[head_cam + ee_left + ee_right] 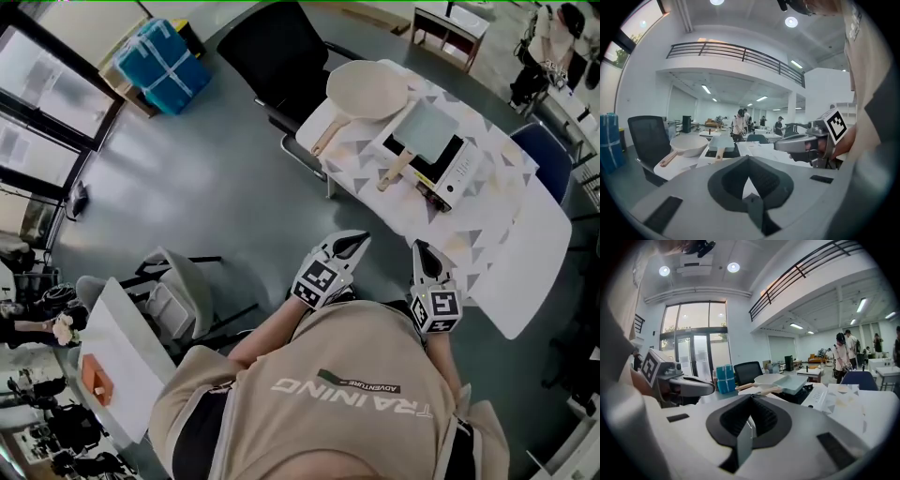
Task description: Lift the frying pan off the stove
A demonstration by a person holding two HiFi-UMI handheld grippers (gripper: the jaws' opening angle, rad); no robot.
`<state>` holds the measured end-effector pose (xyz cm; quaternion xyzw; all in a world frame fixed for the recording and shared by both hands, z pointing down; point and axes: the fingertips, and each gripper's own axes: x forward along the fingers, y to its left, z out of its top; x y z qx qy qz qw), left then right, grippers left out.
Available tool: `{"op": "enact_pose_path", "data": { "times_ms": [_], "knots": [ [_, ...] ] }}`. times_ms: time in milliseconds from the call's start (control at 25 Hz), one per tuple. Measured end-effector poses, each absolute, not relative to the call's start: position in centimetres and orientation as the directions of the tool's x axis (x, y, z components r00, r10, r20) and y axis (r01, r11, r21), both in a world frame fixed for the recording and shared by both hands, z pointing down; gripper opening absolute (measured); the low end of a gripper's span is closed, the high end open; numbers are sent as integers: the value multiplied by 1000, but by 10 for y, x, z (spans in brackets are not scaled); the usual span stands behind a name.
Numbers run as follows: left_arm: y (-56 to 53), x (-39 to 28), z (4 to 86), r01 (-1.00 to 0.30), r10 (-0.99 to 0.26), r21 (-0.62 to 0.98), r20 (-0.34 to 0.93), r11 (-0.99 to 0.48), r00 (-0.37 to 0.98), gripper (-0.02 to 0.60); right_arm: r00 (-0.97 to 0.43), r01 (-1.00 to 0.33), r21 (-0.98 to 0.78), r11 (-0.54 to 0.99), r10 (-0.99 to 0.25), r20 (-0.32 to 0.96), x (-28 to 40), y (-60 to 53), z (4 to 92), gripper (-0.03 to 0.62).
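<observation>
Both tools are closed and empty: the left tool (pixel 349 247) and the right tool (pixel 422 255), grey plastic shells each bearing a cube of black-and-white square markers, show their ribbed dark jaws pressed together with nothing between them. They are held side by side in front of a person in a beige shirt (pixel 347 394), short of the near edge of the counter (pixel 525 234), a long rounded white top scattered with pale grey and tan triangles. On it sits a boxy white stove (pixel 448 169) with a black top, and the frying pan (pixel 427 129) rests on that stove: square, shallow, pale grey-green, its light wooden handle (pixel 394 172) pointing off the stove's edge toward the person. Just beside it lies a round cream pan (pixel 367 88) with a similar wooden handle. A black office chair (pixel 281 52) stands at the far end of the counter, and a blue strapped bundle (pixel 161 64) rests near glass doors on the smooth grey floor (pixel 216 187). High white walls, a railed balcony and ceiling lights enclose the open hall, with people standing among distant desks.
</observation>
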<state>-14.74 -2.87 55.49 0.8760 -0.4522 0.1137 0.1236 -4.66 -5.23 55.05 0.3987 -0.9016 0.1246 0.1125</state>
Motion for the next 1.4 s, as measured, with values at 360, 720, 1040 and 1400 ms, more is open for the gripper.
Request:
{"op": "enact_pose_path", "data": {
  "times_ms": [360,720,1040,1400],
  "knots": [
    [-51,-155,583,-802,-727,239,339,-547,597,0,-628,-763,-108,637,-692,354,-50,-71,558,-2],
    [-121,-132,583,-792,-691,216,394,-572,606,1,-634,-768,-220,601,-667,392,-26,-134,593,-2],
    [-217,-113,577,-783,-656,194,448,-591,607,2,-677,-726,-160,669,-654,336,-25,-239,585,-2],
    [-269,-100,597,-810,-642,151,535,-567,549,2,-666,-733,-177,657,-640,384,-3,-264,610,-2]
  ]
}}
